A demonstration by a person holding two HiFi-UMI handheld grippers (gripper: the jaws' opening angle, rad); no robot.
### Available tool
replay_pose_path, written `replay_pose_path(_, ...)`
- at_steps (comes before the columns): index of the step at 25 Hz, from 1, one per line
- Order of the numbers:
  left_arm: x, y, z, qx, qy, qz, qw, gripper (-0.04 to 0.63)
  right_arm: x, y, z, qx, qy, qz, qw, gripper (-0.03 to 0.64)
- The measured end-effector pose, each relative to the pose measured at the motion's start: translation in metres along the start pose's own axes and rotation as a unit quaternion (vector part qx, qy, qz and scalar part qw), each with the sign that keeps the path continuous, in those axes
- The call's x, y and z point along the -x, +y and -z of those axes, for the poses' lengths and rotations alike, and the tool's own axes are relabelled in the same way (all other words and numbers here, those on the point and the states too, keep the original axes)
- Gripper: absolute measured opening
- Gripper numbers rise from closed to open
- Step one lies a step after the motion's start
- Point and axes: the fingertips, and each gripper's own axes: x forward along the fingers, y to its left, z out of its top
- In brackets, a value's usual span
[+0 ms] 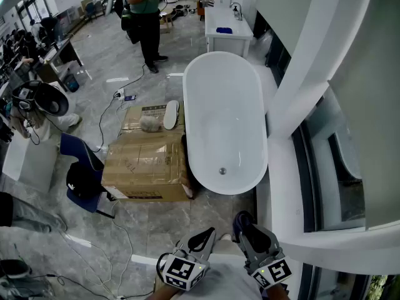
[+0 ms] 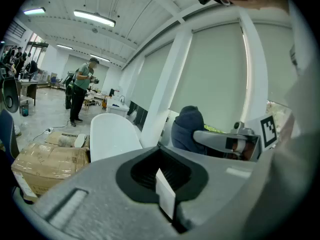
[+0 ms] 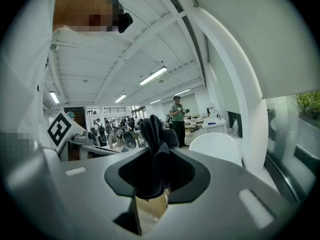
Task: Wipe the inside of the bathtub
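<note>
Ahead and below, the white bathtub [image 1: 222, 114] is seen standing well apart from both grippers, which are held low and close in. A dark blue cloth [image 3: 155, 144] is clamped in the right gripper [image 3: 152, 181]. The left gripper [image 2: 165, 196] is closed on nothing. Wiping is judged not yet begun. The cloth must be carried forward and lowered inside the bathtub.

Bathtub [image 1: 225, 114] glossy white, smooth; cloth [image 3: 153, 151] dark soft fabric; box [image 1: 147, 164] matt cardboard.
</note>
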Motion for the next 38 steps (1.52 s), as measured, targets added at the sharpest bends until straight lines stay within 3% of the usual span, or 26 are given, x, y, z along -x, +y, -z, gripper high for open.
replay_pose_path(10,-0.013,-0.018,0.002,0.003,0.006,0.001,1.0,0.0,0.02,-0.019,0.001,-0.004,0.001,0.009,1.0,0.103)
replay_pose_path(15,-0.024,-0.029,0.0,0.003,0.008,0.002,1.0,0.0,0.026,-0.031,0.0,-0.036,-0.004,-0.006,0.999,0.104)
replay_pose_path(30,-0.092,-0.056,0.002,0.004,0.024,-0.017,0.9996,0.0,0.041,-0.115,0.01,-0.052,-0.006,0.011,0.999,0.106)
replay_pose_path(38,-0.148,-0.009,-0.002,0.012,0.048,-0.014,0.9987,0.0,-0.007,-0.157,0.008,-0.04,-0.001,0.021,0.999,0.106)
